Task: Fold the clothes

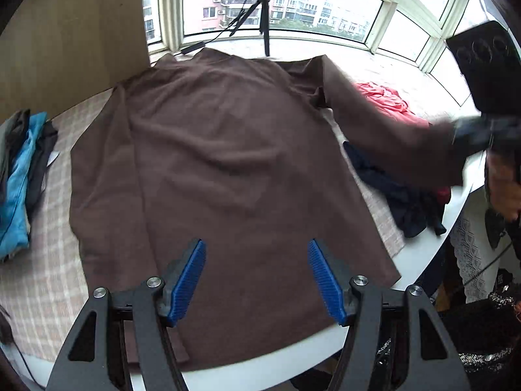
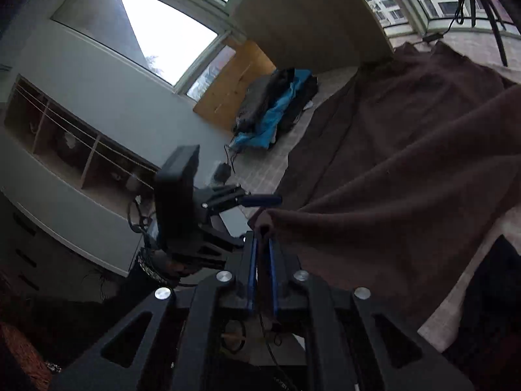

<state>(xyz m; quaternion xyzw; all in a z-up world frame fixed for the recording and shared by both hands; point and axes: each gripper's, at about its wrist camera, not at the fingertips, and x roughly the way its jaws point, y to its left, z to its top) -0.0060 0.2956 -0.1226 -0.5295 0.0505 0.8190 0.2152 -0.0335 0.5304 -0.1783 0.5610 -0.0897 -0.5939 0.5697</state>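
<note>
Left wrist view: brown sweater (image 1: 221, 169), soft, limp knit, spread flat; left gripper (image 1: 257, 277) wide apart, empty, above hem. Right gripper (image 2: 262, 254) clamped on sleeve cuff (image 2: 265, 220); best held at edges.

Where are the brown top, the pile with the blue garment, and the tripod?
brown top (image 1: 211, 150), left wrist view, middle of its body.
blue garment (image 1: 16, 195), left wrist view, its folded side.
tripod (image 1: 265, 16), left wrist view, its centre column.

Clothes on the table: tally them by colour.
Brown: 1, the sweater, sleeve pinched in the right gripper
Blue: 1, jacket in the left pile
Red: 1
Navy: 1
Dark items in the left pile: count unclear
Total: at least 4
</note>
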